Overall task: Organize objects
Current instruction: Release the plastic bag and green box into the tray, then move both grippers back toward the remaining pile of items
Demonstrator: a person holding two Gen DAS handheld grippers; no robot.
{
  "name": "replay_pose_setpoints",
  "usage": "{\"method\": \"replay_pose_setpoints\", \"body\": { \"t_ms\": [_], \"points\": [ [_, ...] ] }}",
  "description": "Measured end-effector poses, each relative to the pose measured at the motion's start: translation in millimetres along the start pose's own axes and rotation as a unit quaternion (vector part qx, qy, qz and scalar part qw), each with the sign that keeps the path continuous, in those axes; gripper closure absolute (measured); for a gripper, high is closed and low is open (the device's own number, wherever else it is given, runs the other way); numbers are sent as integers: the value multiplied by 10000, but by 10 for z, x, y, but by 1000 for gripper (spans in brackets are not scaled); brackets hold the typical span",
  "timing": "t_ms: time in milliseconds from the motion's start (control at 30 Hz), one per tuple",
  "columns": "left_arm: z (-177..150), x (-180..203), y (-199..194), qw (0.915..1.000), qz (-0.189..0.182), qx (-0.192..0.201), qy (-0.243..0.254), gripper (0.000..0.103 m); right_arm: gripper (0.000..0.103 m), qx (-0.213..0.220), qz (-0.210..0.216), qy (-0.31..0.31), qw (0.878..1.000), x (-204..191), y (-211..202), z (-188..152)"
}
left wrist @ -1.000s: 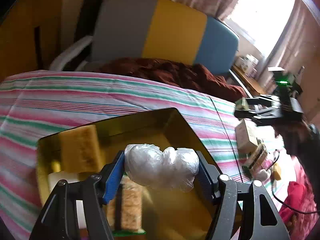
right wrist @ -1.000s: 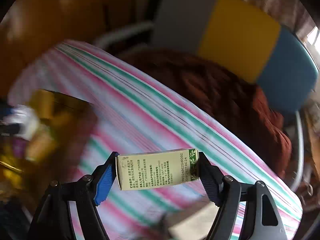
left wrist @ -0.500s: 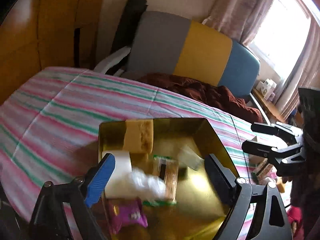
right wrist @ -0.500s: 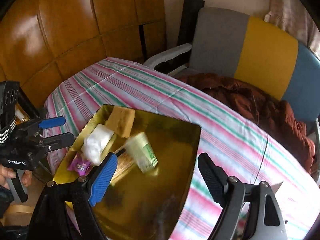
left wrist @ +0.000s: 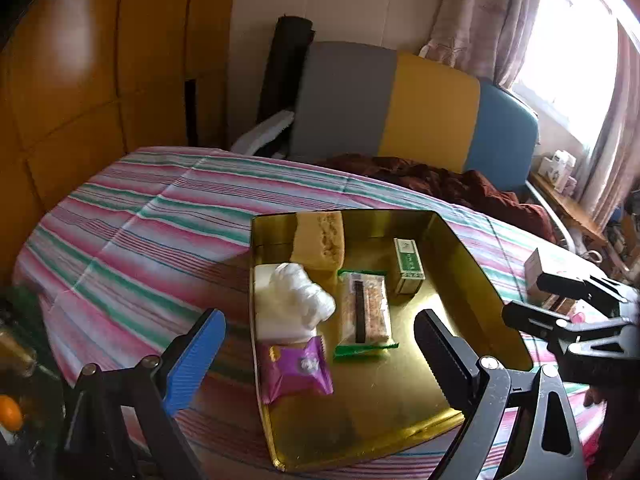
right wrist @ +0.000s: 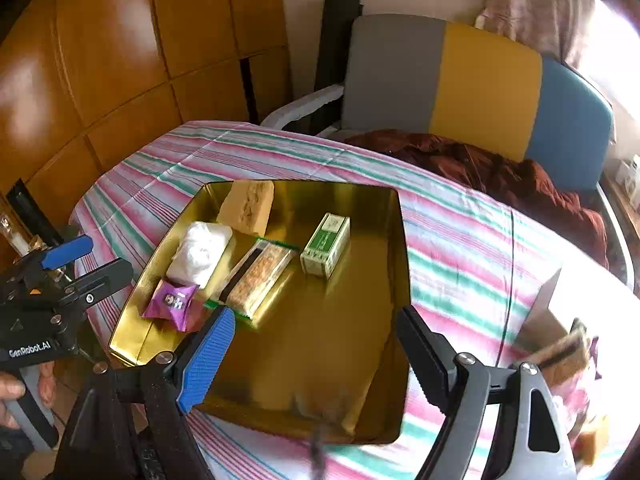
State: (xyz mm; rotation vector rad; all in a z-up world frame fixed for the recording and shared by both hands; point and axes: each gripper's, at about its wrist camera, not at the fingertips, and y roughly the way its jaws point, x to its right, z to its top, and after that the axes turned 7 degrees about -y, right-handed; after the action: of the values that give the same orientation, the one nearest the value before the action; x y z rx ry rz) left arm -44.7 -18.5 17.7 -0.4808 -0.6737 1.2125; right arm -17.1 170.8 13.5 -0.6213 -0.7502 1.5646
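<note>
A gold tray [left wrist: 380,400] [right wrist: 360,360] sits on the striped tablecloth. In it lie a yellow sponge block [left wrist: 320,240] [right wrist: 248,206], a white plastic-wrapped bundle [left wrist: 298,296] [right wrist: 200,250], a purple packet [left wrist: 294,368] [right wrist: 172,300], a clear snack pack [left wrist: 364,312] [right wrist: 260,276] and a green-and-white box [left wrist: 408,266] [right wrist: 326,250]. My left gripper [left wrist: 320,320] [right wrist: 104,258] hovers back from the tray's left side; its jaws are opening, with nothing between them. My right gripper [right wrist: 314,320] [left wrist: 528,298] stands open and empty at the tray's near right.
A grey, yellow and blue chair [left wrist: 400,100] with a brown cloth [right wrist: 500,168] stands behind the table. Wood panelling [right wrist: 100,60] lies to the left. Boxes and snack packs [left wrist: 538,270] [right wrist: 560,352] sit on the table's right. A person's hand [right wrist: 12,392] holds the left gripper.
The left gripper let go of the white bundle, which now lies in the tray. The right gripper released the green box into the tray. Both grippers pulled back and opened wider.
</note>
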Motion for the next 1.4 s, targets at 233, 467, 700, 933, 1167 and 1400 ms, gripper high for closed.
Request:
{"method": "replay_pose_setpoints", "body": {
  "t_ms": [233,467,700,933,1167,1400],
  "points": [
    [-168,79,-122,9997,153,152,147,3,19,67,-294,271,9992,-79,-17,-252],
    [-309,229,-108,9992,105,70,367,3,19,230,-617,305,9974,-51,-127,-377],
    [-382,389,-142,9975,160,164,674,3,19,277,-667,421,9965,31,-160,-420],
    [-387,503,-177,9945,272,356,949,2,19,327,-666,526,9959,112,-175,-459],
    [-396,593,-179,9925,297,379,1127,2,18,373,-676,618,9951,228,-207,-487],
    [-423,676,-151,9908,308,331,1279,2,16,397,-770,743,9935,438,-252,-520]
  ]
}}
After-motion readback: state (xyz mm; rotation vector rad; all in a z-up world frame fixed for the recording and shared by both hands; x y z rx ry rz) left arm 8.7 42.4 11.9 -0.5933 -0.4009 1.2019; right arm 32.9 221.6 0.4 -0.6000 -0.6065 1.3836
